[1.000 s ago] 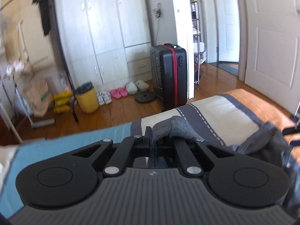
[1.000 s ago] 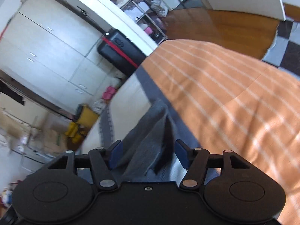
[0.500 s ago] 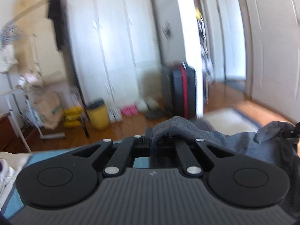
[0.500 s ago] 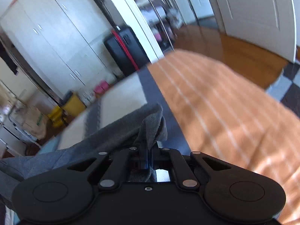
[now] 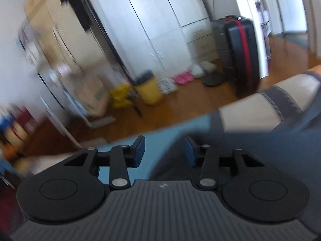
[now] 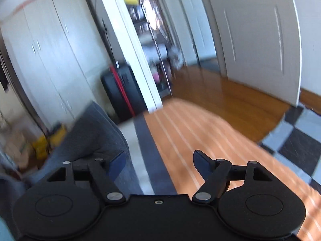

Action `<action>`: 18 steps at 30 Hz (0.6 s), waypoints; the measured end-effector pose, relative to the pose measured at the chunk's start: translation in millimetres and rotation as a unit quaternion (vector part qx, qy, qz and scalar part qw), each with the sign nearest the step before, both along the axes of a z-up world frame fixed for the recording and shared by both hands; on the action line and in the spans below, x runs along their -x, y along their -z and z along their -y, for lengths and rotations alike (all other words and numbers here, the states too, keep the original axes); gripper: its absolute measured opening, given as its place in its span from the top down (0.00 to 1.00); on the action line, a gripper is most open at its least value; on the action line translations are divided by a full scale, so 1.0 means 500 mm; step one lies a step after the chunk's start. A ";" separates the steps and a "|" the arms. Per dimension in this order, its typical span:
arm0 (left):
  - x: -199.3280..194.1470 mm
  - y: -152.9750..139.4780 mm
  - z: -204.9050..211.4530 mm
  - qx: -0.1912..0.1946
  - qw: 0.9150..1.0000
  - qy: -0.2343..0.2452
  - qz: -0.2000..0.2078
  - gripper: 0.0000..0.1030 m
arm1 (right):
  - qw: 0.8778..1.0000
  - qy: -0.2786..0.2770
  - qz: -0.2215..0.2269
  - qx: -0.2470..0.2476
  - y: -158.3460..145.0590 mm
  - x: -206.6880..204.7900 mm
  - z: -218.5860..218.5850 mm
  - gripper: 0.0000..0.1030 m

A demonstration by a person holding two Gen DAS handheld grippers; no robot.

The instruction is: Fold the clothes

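A dark grey garment [image 5: 270, 146] lies on the bed, spread to the right of and partly under my left gripper [image 5: 164, 150], which is open with nothing between its blue pads. In the right wrist view the same grey garment [image 6: 94, 138] is bunched up at the left, beside the left finger of my right gripper [image 6: 159, 160]. That gripper is open and empty above the bedspread. Both views are motion-blurred.
The bedspread has blue [image 5: 160, 138], cream [image 5: 248, 114], dark grey and orange striped [image 6: 200, 132] panels. Beyond the bed edge are wooden floor, a black suitcase with a red stripe [image 5: 240, 50], a yellow bin [image 5: 148, 88], slippers, white wardrobes and a white door [image 6: 260, 40].
Both grippers were shut on the grey garment half a second ago; both have now opened and let it go. The garment lies on the bed, and both cameras have swung.
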State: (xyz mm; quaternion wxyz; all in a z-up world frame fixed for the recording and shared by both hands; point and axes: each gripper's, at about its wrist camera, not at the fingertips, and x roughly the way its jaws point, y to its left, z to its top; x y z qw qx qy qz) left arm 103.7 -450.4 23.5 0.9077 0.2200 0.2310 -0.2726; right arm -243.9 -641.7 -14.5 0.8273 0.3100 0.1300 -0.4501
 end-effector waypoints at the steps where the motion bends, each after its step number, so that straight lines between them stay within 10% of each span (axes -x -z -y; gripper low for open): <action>1: 0.005 0.011 -0.025 0.022 0.999 0.006 -0.027 0.55 | 1.000 0.005 -0.002 -0.018 0.009 0.021 -0.002 0.25; 11: 0.129 0.089 -0.283 0.066 0.982 -0.008 -0.176 0.46 | 0.976 0.032 0.027 -0.212 0.101 0.208 -0.054 0.24; 18: 0.219 0.126 -0.427 0.115 0.942 0.030 -0.314 0.44 | 0.954 -0.013 0.038 -0.298 0.122 0.186 -0.121 0.23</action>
